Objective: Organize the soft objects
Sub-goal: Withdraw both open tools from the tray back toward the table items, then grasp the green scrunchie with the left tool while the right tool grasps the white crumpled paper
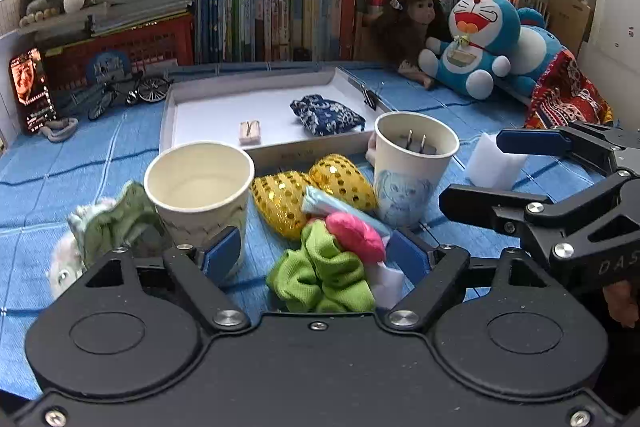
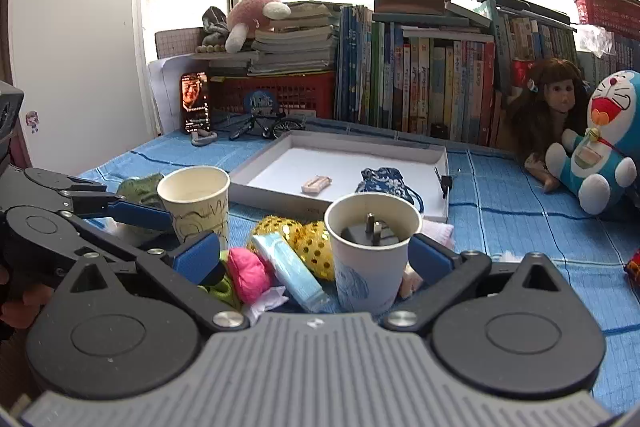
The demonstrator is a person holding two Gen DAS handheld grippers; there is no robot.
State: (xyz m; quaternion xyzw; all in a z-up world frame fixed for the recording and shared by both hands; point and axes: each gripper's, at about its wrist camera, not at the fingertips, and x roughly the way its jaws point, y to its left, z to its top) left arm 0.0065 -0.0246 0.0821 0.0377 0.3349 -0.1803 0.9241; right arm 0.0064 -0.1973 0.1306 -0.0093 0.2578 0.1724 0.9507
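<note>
A white tray (image 1: 172, 115) holds a blue patterned pouch (image 1: 326, 115) and a small pink eraser-like block (image 1: 250, 133). In front lie gold sequin pouches (image 1: 344, 179), a light blue packet (image 1: 340, 209), a pink soft ball (image 1: 354, 237) and a green scrunchie (image 1: 324, 279). My left gripper (image 1: 316, 253) is open around the scrunchie and ball. My right gripper (image 2: 316, 257) is open, with the cup holding a plug (image 2: 370, 255) between its fingers; it also shows in the left wrist view (image 1: 472, 171), near a white foam block (image 1: 494, 163).
An empty paper cup (image 1: 200, 187) stands at the left with green and white cloth (image 1: 108, 223) beside it. A Doraemon plush (image 1: 480, 43) and doll (image 1: 408, 23) sit at the back right. Books, a red basket (image 1: 120, 55), phone (image 1: 32, 87) and toy bicycle (image 1: 128, 95) line the back.
</note>
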